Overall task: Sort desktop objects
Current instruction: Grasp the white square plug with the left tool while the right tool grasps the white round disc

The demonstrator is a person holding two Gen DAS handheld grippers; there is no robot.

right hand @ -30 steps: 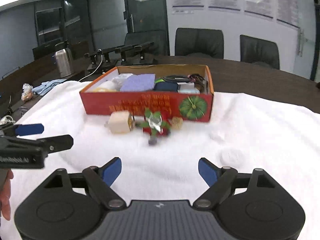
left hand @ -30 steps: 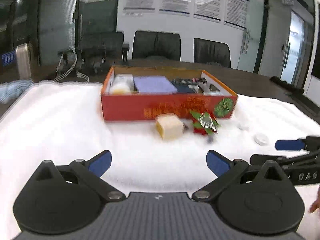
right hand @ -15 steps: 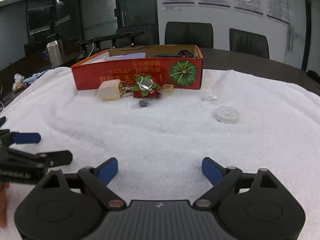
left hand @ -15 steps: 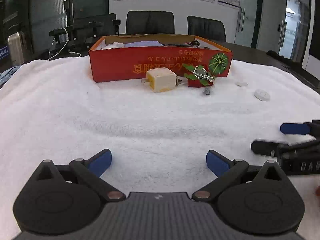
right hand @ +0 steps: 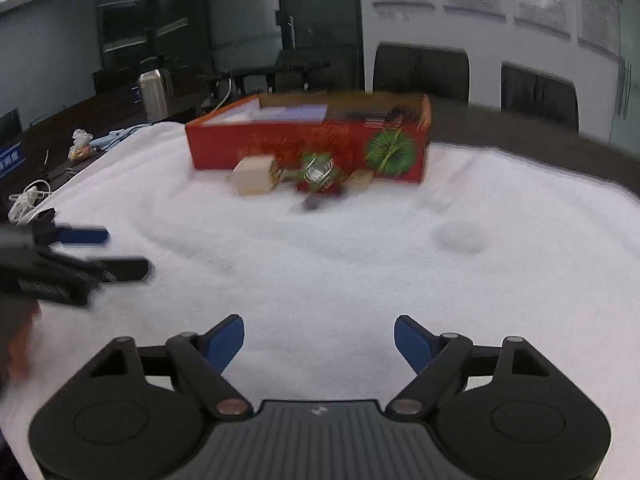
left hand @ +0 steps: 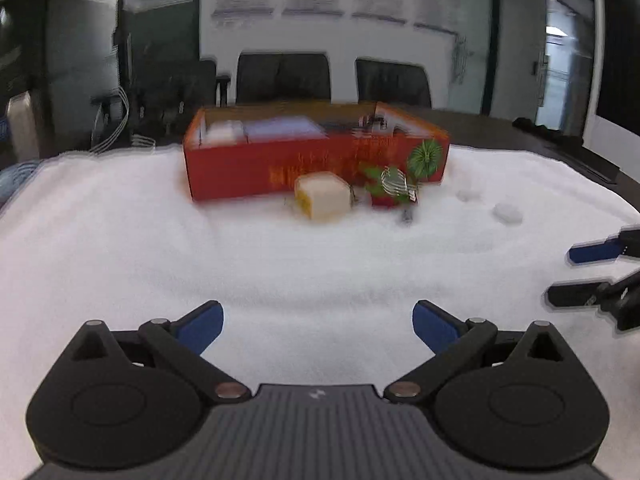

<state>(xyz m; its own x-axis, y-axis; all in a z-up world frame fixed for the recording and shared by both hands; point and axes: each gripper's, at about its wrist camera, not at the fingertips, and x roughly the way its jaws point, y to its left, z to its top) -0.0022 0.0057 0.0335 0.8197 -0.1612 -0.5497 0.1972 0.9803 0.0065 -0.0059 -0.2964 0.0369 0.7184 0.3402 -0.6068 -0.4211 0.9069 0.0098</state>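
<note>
A red cardboard box [left hand: 280, 164] [right hand: 280, 146] holding several items stands at the far side of the white towel. In front of it lie a cream cube-shaped charger [left hand: 325, 199] [right hand: 254, 175], a red and green object with a metal clip [left hand: 390, 188] [right hand: 318, 172], a small tan block [right hand: 360, 180] and a white round disc [left hand: 507, 213] [right hand: 460, 236]. My left gripper [left hand: 318, 326] is open over bare towel, nothing between its fingers. My right gripper [right hand: 319, 342] is open too, its jaws closing, with only towel between them. Both views are blurred.
The white towel [left hand: 120, 240] covers a dark table [right hand: 520, 136]. Black chairs [left hand: 282, 78] stand behind the box. A steel flask [right hand: 154, 94], cables [right hand: 28, 196] and small clutter sit at the left edge. A hand [right hand: 20, 344] shows at the lower left.
Both views tilted so the box sits lower and farther in the frames than half a second ago. The objects on the towel have not moved. The right jaws narrowed slightly.
</note>
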